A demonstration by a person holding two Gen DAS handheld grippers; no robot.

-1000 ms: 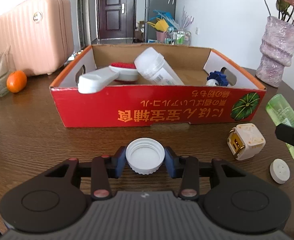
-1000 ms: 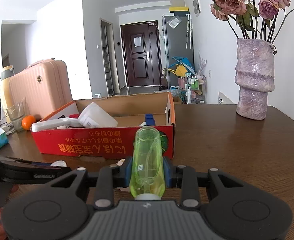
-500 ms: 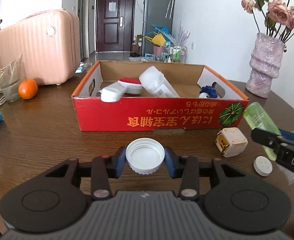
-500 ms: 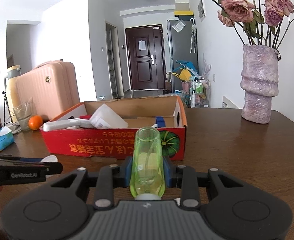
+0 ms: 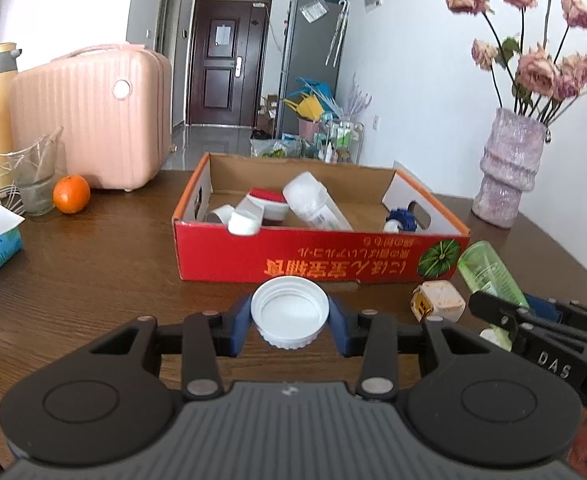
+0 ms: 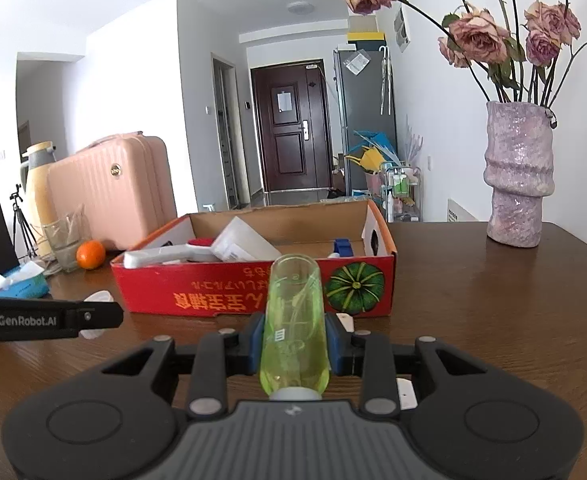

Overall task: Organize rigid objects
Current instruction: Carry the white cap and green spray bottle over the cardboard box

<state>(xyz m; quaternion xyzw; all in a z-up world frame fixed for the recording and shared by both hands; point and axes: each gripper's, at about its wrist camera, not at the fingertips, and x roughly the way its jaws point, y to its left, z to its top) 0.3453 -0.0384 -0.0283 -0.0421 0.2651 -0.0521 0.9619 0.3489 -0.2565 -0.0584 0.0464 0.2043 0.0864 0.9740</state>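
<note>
Left tool (image 5: pixel 289 316): I clamp the white ribbed plastic cap (image 5: pixel 289 312) by its rim; light, stiff.
Right tool (image 6: pixel 295 346): I clamp the translucent green plastic bottle (image 6: pixel 294 328) mid-body; smooth, slippery.

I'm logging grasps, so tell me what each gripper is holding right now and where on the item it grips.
Left gripper: white cap, pinched across its ribbed rim. Right gripper: green bottle, clamped on its sides near the neck.

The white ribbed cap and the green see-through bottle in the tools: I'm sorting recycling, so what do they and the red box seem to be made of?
The white ribbed cap looks like matte opaque plastic, with moulded ridges around its rim. The green see-through bottle seems to be glossy translucent plastic, though glass cannot be ruled out. The red printed box is cardboard: brown raw inner walls, printed outside.
</note>
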